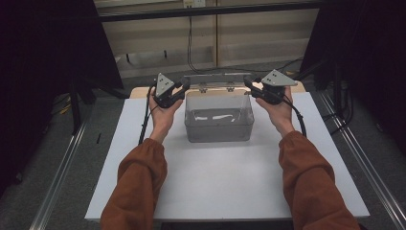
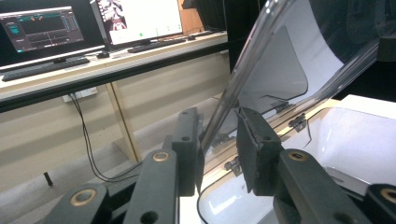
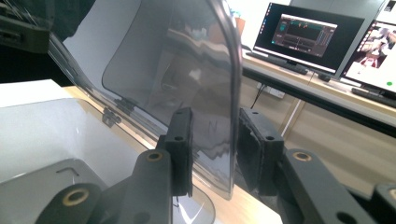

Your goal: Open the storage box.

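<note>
- High view: a clear plastic box [image 1: 219,116] stands on the white tabletop [image 1: 225,177], toward its far edge and about midway between the two hands.
- The box's transparent lid [image 1: 218,79] is swung up on hinges along the far rim and stands open behind the box.
- Left tongs [image 1: 181,88]: held in the person's left hand [image 1: 163,112] at the lid's left end. In the left gripper view [image 2: 219,149] the lid's edge [image 2: 243,74] runs between the two black jaws; the near jaw lies against it, and the jaws are clenched on the lid.
- Right tongs [image 1: 250,84]: held in the right hand [image 1: 279,111] at the lid's right end. In the right gripper view [image 3: 212,154] the rounded corner of the lid [image 3: 187,79] sits between the jaws. The left jaw is close against the plastic; a narrow gap shows before the right jaw, so whether the pads press on the lid cannot be told.
- Both forearms, in rust-brown sleeves [image 1: 139,187], enter from the bottom of the high view, one on each side of the box.
- Box interior: pale reflections show on its floor; its contents cannot be made out.
- Background of the gripper views: a wooden bench [image 2: 116,65] bearing lit monitors [image 3: 306,35] and keyboards, with a cable [image 2: 86,140] hanging below.
</note>
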The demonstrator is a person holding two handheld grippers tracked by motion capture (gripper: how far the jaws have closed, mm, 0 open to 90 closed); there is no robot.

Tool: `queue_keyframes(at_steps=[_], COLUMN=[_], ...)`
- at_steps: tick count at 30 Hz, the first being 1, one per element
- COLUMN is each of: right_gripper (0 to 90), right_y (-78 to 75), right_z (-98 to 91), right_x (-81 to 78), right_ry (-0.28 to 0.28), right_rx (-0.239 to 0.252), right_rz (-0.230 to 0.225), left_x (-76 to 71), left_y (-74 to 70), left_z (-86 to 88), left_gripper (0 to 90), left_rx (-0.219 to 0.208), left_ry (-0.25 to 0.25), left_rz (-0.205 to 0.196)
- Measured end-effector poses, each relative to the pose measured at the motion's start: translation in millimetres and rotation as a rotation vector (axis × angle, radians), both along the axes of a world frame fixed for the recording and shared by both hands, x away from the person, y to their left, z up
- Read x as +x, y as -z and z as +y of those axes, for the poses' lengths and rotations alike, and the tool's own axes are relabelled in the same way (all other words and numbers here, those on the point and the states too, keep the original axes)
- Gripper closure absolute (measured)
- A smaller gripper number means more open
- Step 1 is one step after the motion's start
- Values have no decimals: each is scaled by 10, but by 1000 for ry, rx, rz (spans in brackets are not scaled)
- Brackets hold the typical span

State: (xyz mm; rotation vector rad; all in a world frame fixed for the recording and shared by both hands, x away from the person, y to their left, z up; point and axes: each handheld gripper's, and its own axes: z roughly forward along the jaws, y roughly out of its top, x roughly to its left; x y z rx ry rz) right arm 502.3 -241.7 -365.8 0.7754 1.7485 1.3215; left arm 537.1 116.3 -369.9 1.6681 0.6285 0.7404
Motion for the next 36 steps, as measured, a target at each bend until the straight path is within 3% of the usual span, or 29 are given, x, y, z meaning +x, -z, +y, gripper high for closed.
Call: queue_keyframes(at_steps=[22, 36], right_gripper=[693, 693], right_y=[134, 149], right_z=[-14, -28], right_x=[239, 324], right_ry=[-1, 1], right_rx=[4, 47], right_rz=[53, 53], left_x=[144, 256], left_y=[44, 135], left_z=[-4, -16], left_gripper=[728, 720], left_rx=[15, 19], left_ry=[-15, -36], left_rz=[8, 32])
